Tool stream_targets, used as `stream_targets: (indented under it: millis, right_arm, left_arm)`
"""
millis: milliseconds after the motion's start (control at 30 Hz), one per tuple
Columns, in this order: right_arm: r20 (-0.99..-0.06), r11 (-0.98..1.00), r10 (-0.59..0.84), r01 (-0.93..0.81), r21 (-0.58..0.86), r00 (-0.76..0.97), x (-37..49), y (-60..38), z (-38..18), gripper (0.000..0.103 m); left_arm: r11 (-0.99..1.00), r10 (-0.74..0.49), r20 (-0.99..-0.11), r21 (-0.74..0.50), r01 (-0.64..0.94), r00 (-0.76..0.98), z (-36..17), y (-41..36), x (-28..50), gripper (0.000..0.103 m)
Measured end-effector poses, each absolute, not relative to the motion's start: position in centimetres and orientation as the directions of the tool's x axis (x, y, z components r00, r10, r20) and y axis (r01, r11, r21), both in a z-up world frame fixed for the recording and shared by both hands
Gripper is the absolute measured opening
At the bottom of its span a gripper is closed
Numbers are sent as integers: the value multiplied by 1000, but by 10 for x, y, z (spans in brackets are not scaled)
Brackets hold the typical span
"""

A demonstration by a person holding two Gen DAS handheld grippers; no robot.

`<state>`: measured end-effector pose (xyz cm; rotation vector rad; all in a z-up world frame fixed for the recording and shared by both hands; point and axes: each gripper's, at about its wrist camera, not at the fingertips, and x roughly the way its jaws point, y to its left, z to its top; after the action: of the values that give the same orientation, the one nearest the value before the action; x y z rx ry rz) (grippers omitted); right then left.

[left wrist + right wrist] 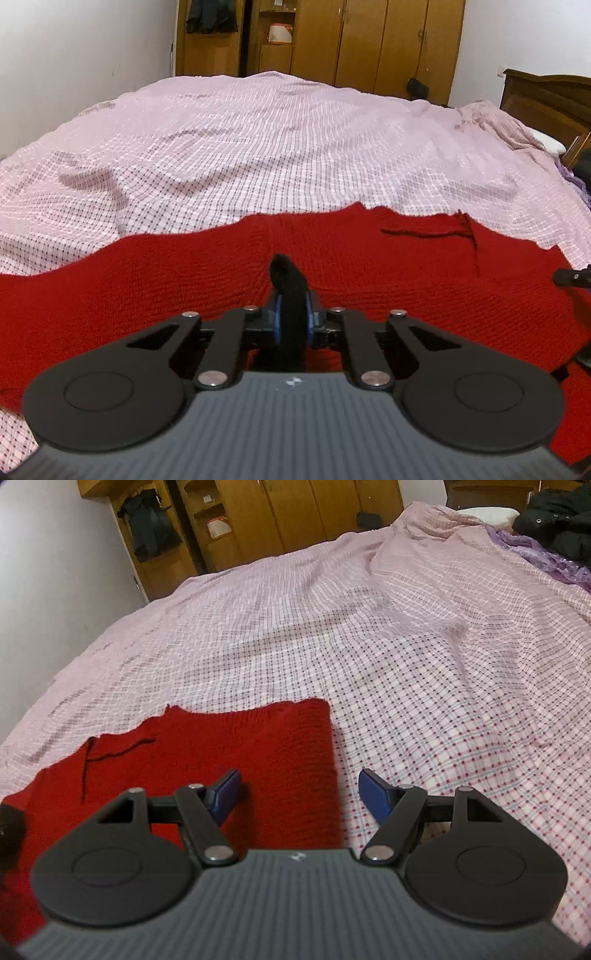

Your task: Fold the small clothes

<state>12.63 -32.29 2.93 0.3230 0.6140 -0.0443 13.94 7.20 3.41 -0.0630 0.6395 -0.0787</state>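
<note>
Red knit [207,753] under open R tongs [299,794]; L tongs [291,321] pinch black cloth [290,288].

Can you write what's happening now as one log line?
left tool: shut on black cloth | right tool: open | red knit: flat on bed

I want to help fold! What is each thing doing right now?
Left tongs: shut on black knitted cloth.
Black knitted cloth: pinched, sticking up.
Right tongs: open, holding nothing.
Red knitted garment: lying flat on bed, loose thread on top.
Pink checked bedsheet: spread, wrinkled.
</note>
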Motion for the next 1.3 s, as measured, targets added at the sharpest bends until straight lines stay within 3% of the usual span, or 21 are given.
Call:
stream_targets:
  millis: [67,100,133,233,367,467,533,567,800,967,1033,1133,1300]
  right_arm:
    - [-561,950,59,126,285,826,128,-322,29,70]
    - [-551,951,69,112,287,831,129,-322,28,38]
    - [-542,952,84,93,291,836,130,-322,28,21]
    - [-462,948,54,100,303,885,122,-322,32,17]
    - [-414,943,-47,177,282,909,116,-323,32,17]
    - [-466,938,-54,206,280,883,126,-326,22,17]
    - [-508,934,-51,221,281,860,134,-328,15,23]
    - [-517,931,-47,226,288,855,135,-329,13,24]
    - [-532,928,-50,237,289,845,137,-329,9,30]
    - [-532,917,-36,239,319,846,133,-334,14,43]
    - [-529,911,-30,242,335,848,127,-336,19,56]
    - [-513,908,-3,217,358,858,112,-336,29,58]
    - [-495,915,30,175,363,869,88,-327,46,58]
  left_arm:
    - [996,-89,-569,-74,57,817,41,69,139,12]
    - [996,-86,-558,-67,59,826,45,67,140,12]
    - [996,-84,-545,-59,62,834,50,65,142,12]
    - [996,-87,-509,-53,69,857,64,61,149,12]
    - [997,-73,-499,-35,64,864,65,54,170,12]
    - [999,-45,-576,-2,54,816,42,50,197,13]
    - [999,-13,-632,26,38,775,22,47,211,15]
    - [999,-4,-634,39,37,773,16,46,213,23]
    - [992,29,-612,115,53,790,17,37,211,28]
    - [997,26,-626,77,29,779,28,44,198,43]
    - [998,18,-630,64,28,776,33,47,190,45]
    - [998,35,-627,59,3,778,41,55,174,51]
    - [999,36,-635,18,-31,771,49,73,145,52]
